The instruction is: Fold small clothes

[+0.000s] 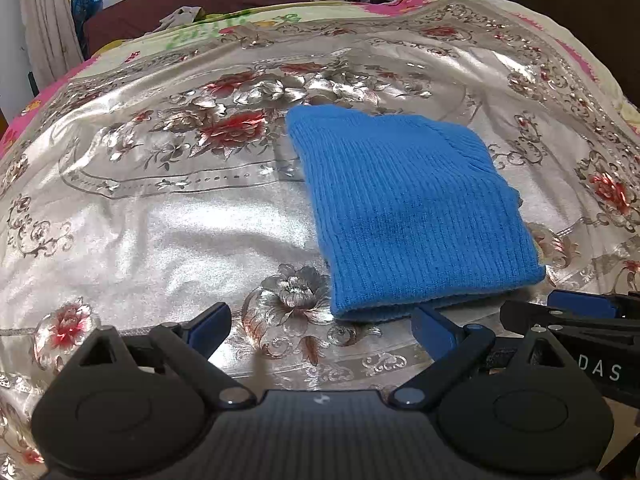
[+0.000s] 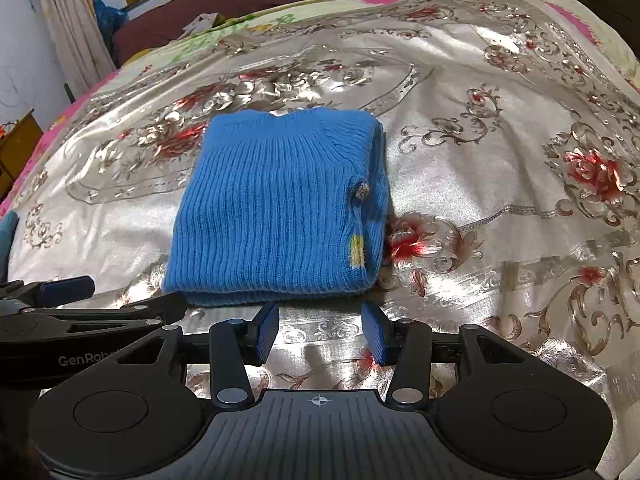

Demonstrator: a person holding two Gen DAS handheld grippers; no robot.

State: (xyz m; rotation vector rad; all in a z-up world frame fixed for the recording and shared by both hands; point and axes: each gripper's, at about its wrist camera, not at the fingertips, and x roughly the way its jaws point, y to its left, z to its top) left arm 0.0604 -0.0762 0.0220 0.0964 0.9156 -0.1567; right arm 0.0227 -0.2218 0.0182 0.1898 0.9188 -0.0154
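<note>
Shiny silver floral-patterned bedspread (image 1: 160, 232) covers the work surface. Folded blue ribbed-knit sweater (image 2: 276, 208) lies flat on it, collar at the far edge. Left gripper (image 1: 322, 326) jaws wide, empty; right gripper (image 2: 320, 330) jaws apart, empty, just short of the sweater's near hem.

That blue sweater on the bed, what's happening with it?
Someone is folding small clothes with a two-finger gripper in each hand. The blue sweater lies folded into a neat rectangle on the shiny flowered bedspread, collar at the far end. Neither gripper is touching it. The left gripper and the right gripper both sit open just short of its near edge, with nothing between their fingers. From how it lies, the folding looks done or nearly done.
</note>
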